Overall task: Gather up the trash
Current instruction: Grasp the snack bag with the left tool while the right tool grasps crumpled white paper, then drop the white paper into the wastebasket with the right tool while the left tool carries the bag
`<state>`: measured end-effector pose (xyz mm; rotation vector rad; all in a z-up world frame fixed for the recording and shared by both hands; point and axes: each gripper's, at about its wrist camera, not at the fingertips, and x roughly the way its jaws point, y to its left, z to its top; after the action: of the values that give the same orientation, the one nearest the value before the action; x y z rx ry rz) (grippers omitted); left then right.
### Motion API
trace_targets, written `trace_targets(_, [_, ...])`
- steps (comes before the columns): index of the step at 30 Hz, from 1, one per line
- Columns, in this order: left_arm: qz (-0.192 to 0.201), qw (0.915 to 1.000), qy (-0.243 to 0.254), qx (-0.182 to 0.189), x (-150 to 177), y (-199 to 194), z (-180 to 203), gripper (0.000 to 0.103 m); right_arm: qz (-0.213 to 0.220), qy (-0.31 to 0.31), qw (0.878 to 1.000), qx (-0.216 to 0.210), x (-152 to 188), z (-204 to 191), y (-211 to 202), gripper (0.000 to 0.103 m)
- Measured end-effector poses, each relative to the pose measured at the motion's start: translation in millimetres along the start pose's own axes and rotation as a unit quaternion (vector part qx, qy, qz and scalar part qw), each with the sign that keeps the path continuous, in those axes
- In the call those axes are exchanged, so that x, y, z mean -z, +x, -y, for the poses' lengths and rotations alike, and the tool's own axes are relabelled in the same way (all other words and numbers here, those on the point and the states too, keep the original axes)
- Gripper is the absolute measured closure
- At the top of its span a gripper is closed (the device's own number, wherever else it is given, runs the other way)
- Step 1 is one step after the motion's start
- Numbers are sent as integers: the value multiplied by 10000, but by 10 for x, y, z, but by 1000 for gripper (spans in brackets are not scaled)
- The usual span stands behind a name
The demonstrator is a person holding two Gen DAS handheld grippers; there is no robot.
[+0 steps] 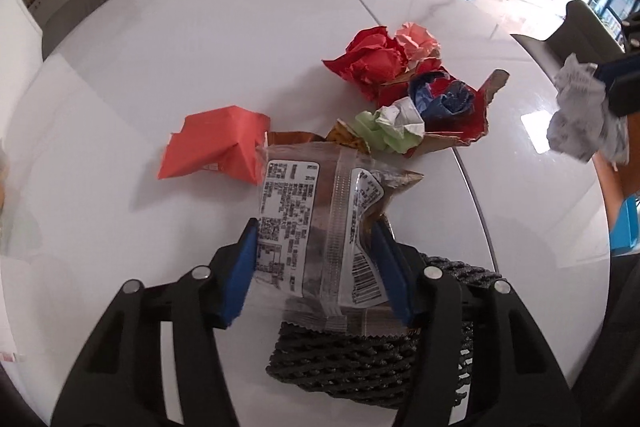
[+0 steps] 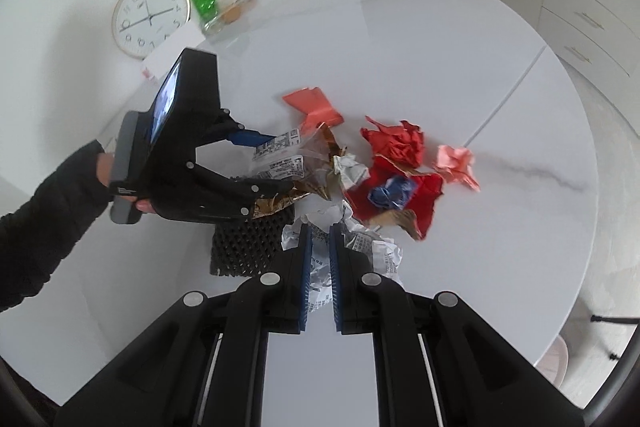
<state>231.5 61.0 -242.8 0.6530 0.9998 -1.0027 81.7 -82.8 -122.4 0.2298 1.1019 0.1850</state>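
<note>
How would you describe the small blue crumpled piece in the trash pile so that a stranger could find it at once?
Start at the round white table and find the heap of crumpled trash near its middle. Within the heap lies a torn piece of red cardboard with a brown underside. The blue crumpled wrapper sits on top of that cardboard, the only blue item among red, pink and white scraps.

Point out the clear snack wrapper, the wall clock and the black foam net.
clear snack wrapper point(image 1: 320, 223), left wrist view, central seam.
wall clock point(image 2: 150, 17), right wrist view, dial centre.
black foam net point(image 2: 244, 247), right wrist view, mesh middle.

Crumpled receipt point(image 2: 320, 259) between closed blue pads point(image 2: 306, 267)
</note>
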Motion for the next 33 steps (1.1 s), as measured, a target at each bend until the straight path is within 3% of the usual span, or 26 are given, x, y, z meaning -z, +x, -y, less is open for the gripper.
trace_targets(13, [693, 9955, -595, -243, 184, -887, 299, 52, 403, 718, 9966, -64, 387, 336, -561, 93])
trace_targets(19, [887, 9942, -548, -249, 17, -1130, 958, 52, 350, 1465, 9865, 639, 1018, 1019, -960, 93])
trace_targets(24, [885, 9953, -373, 138, -279, -1005, 1750, 52, -79, 2213, 9665, 1297, 1748, 1886, -985, 93])
trace_targets(29, [714, 9955, -229, 575, -635, -743, 2494, 52, -459, 2501, 9566, 1422, 2258, 2508, -705, 93])
trace_targets(33, [425, 9961, -71, 773, -914, -498, 3033, 52, -734, 2646, 9529, 1290, 2574, 2869, -444, 85])
